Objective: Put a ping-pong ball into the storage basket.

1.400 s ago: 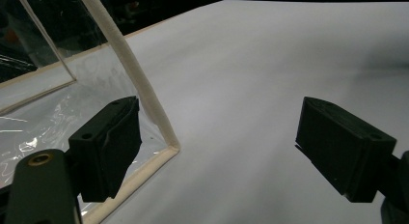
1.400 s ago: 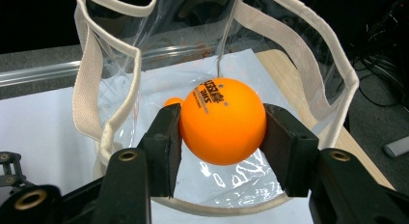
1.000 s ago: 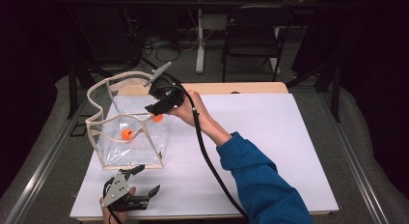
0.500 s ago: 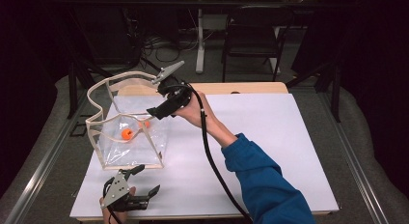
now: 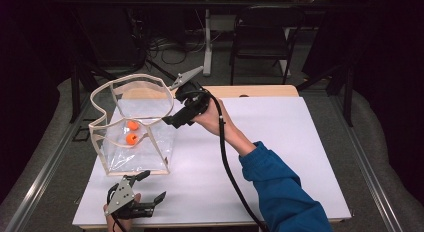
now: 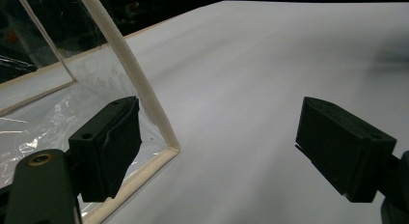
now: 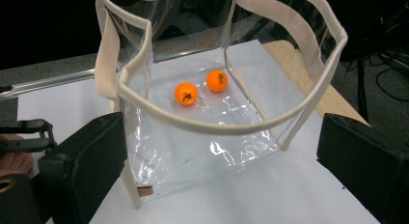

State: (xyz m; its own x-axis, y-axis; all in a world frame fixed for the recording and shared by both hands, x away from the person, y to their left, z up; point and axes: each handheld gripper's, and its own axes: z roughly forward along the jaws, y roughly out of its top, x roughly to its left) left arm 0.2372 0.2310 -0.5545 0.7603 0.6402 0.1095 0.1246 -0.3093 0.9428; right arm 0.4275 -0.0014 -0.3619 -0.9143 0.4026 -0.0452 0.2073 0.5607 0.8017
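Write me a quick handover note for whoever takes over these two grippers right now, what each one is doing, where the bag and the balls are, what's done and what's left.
Right hand-held gripper: jaws have just been opening, now wide apart with nothing between them, at the rim of the clear bag.
Left hand-held gripper: open, resting near the table's front edge, beside the bag's near corner, holding nothing.
Things: the bag stands upright on the white table; two orange balls lie on its bottom.
Done: both balls are in the bag.
Left: can't tell whether more balls are to go in; probably draw the right gripper back from the bag.
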